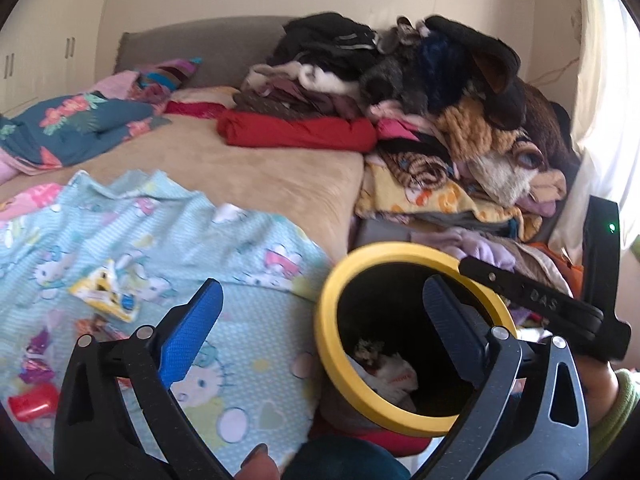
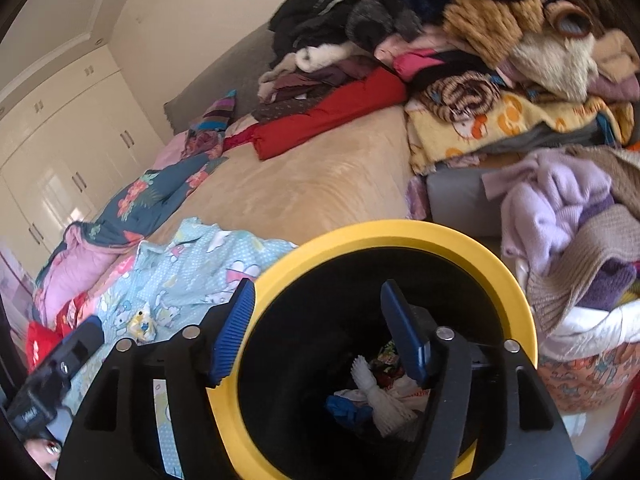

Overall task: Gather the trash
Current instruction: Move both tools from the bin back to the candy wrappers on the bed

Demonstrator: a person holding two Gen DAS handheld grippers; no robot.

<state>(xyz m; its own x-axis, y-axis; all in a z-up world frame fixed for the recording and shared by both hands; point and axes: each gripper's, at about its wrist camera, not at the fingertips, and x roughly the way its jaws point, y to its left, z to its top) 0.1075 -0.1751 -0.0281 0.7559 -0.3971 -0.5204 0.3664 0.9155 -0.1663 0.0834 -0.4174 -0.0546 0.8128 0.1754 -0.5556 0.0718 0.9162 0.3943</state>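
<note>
Messy bedroom, both views looking over a bed (image 1: 256, 176) with a beige cover and a light blue cartoon-cat sheet (image 1: 168, 248) spread on the near part. Left gripper (image 1: 320, 320) spread wide, nothing between the blue pads, one pad over the sheet and the other over the mouth of the yellow-rimmed bin (image 1: 336, 296). Right gripper (image 2: 318, 332) parted too, empty, straddling the bin's rim (image 2: 400, 232) right above the opening. Already in the bin: white crumpled stuff and some colourful wrappers (image 2: 384, 392). Still out on the sheet: a yellow wrapper (image 1: 108, 292), a purple wrapper (image 1: 36, 360) and a small red cup (image 1: 34, 404) near the left edge. Big heap of clothes (image 1: 460, 120) piled beyond the bin.
</note>
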